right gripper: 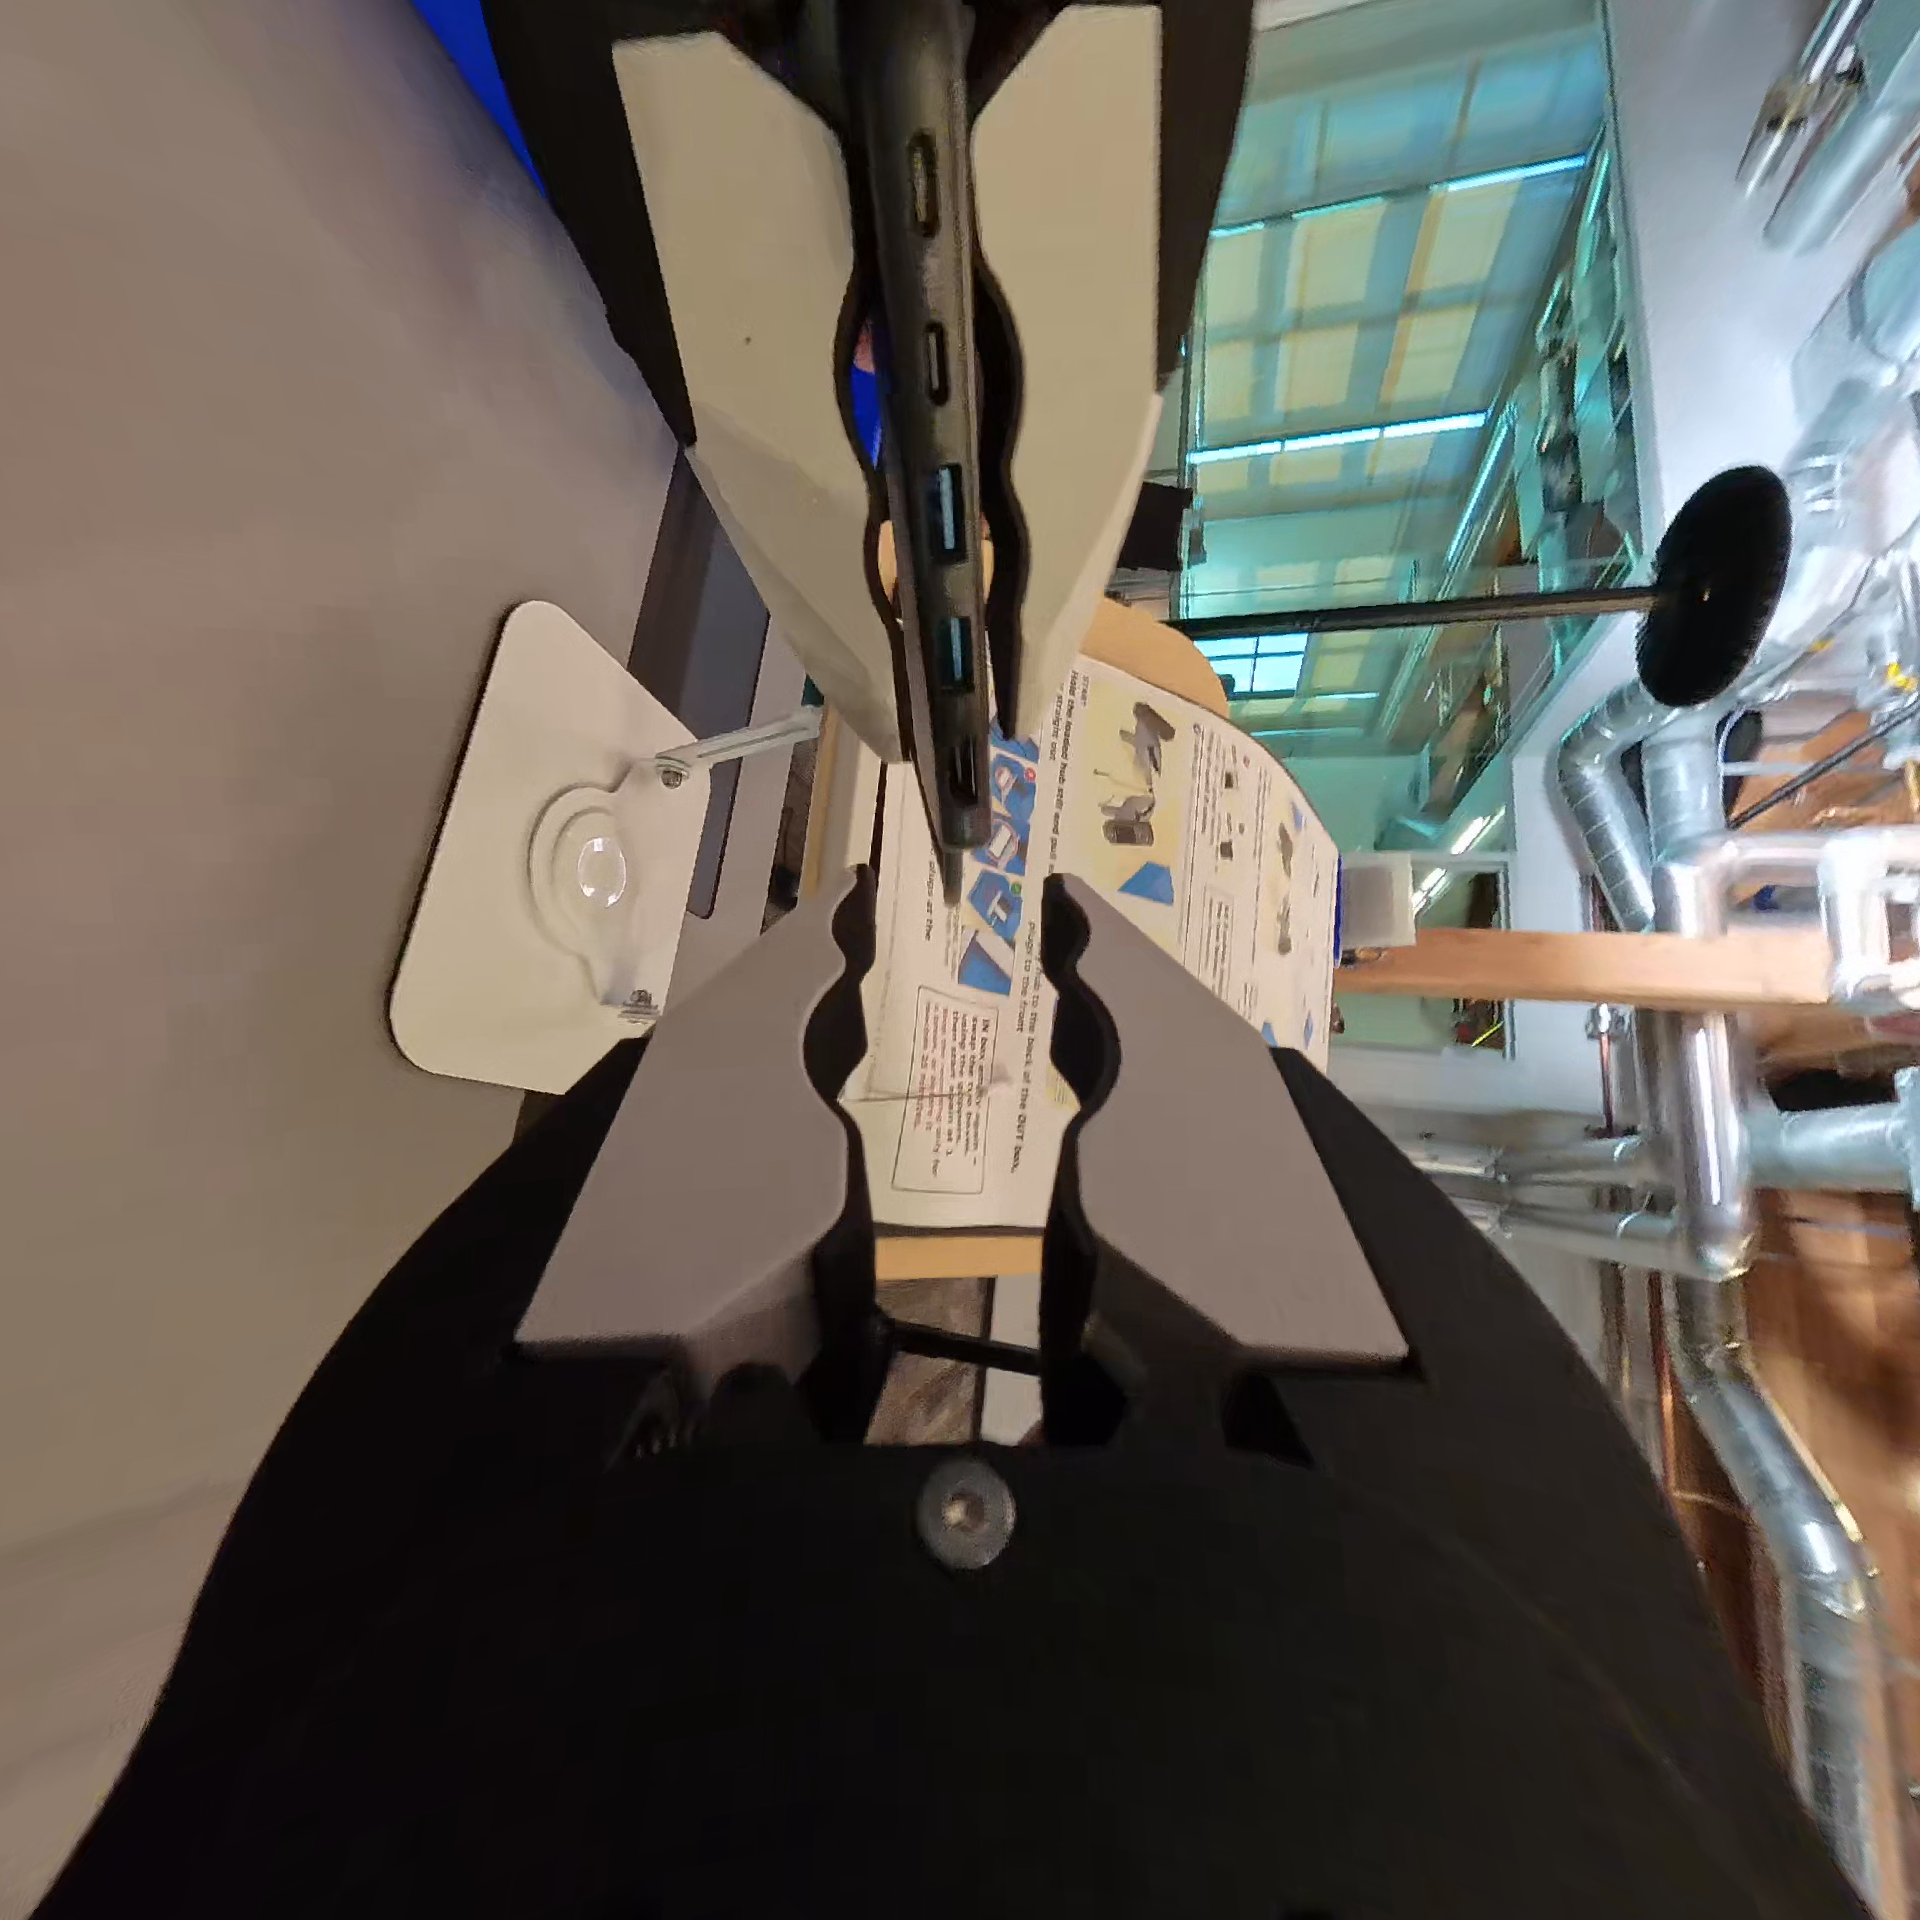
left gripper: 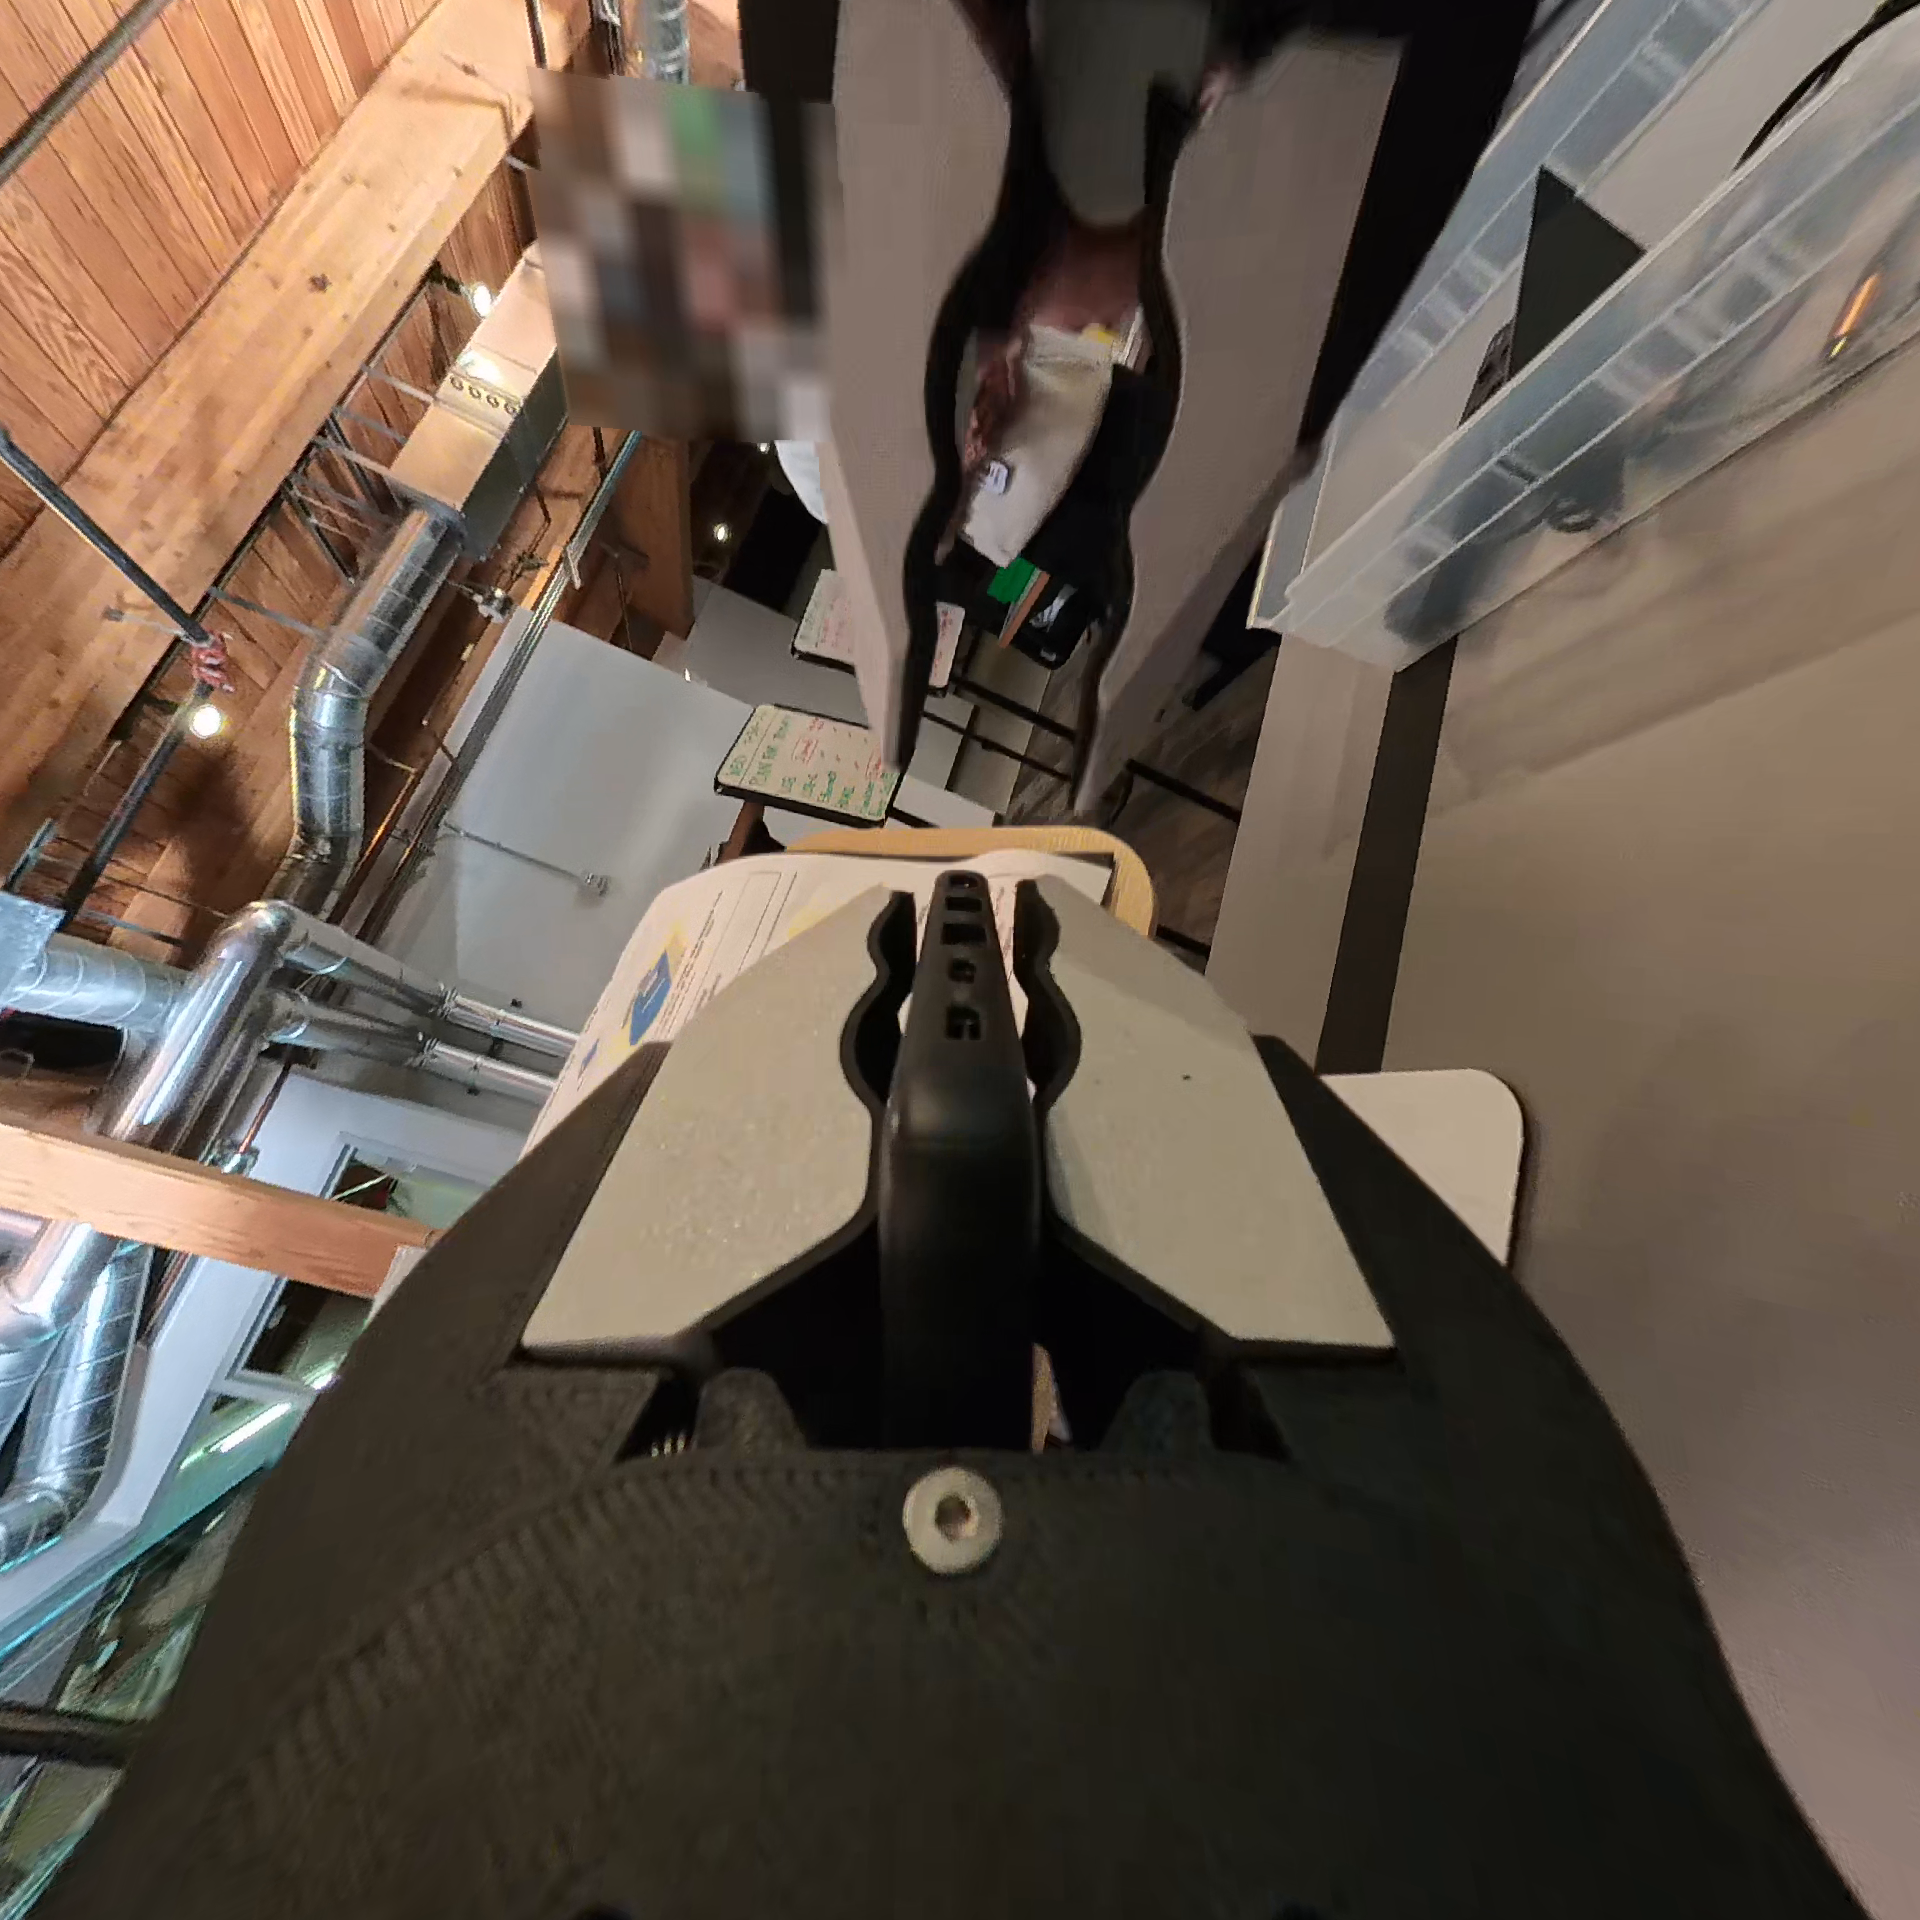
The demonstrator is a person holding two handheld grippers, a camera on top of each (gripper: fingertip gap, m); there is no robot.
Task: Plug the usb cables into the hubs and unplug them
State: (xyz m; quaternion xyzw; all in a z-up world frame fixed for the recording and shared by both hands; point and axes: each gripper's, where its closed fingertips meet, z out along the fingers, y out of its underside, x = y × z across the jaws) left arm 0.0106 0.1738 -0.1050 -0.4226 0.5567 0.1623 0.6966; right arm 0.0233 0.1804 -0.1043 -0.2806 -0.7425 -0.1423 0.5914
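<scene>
My left gripper (left gripper: 966,883) is shut on a slim black USB hub (left gripper: 961,1039), seen edge-on with its port side up. In the right wrist view the same hub (right gripper: 940,520) shows a row of ports, two of them blue, held in the left gripper (right gripper: 956,732), which comes in from the top. My right gripper (right gripper: 958,883) is open and empty, its tips just short of the hub's end. It faces the left gripper from the top of the left wrist view (left gripper: 992,769). No USB cable shows in either view.
A printed instruction sheet on a wooden board (right gripper: 1143,831) stands behind the hub. A white plate with a clear suction mount (right gripper: 540,831) sits on the grey table (left gripper: 1662,1039). Clear plastic bins (left gripper: 1558,416) stand on the table. A black round-based stand (right gripper: 1714,582) is farther off. Both grippers' tips are close together, under 4 cm apart.
</scene>
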